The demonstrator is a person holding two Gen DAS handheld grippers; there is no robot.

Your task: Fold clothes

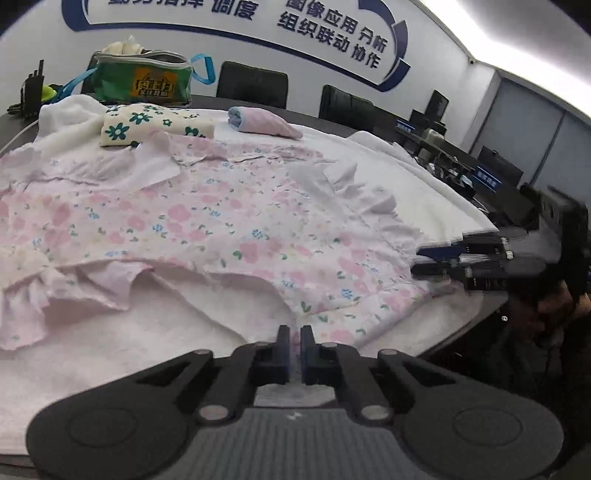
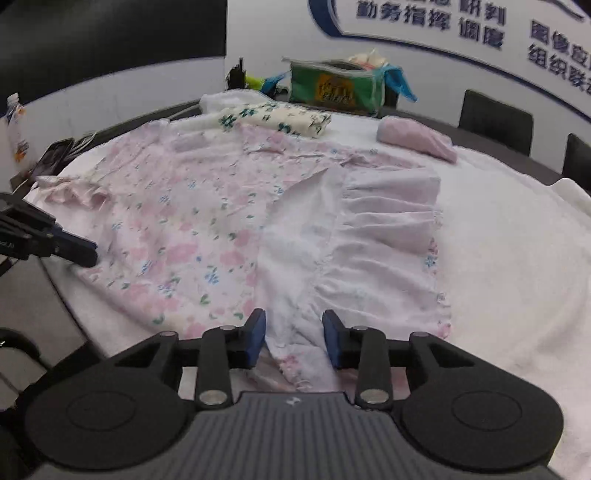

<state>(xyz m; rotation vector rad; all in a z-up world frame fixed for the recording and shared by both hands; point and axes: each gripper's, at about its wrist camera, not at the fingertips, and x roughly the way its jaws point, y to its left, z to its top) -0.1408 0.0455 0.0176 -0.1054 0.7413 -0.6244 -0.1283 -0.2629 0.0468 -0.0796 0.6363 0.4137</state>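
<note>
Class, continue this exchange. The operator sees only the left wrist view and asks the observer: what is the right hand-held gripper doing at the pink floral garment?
Observer: The right hand-held gripper is open, with its jaws either side of the pink floral garment's near hem.
Operator: Is there anything beyond the garment's left side?
Observer: A clear plastic bottle with a label stands at the far left.

My right claw (image 1: 436,258) smears into blur at the left wrist view's right side. The wall lettering (image 1: 328,27) is cut off by the top edge in both views. The dress (image 2: 207,229) runs under my right claw (image 2: 293,338) — its hem is hidden there. The green bag (image 2: 332,88) carries a label too small to read.
</note>
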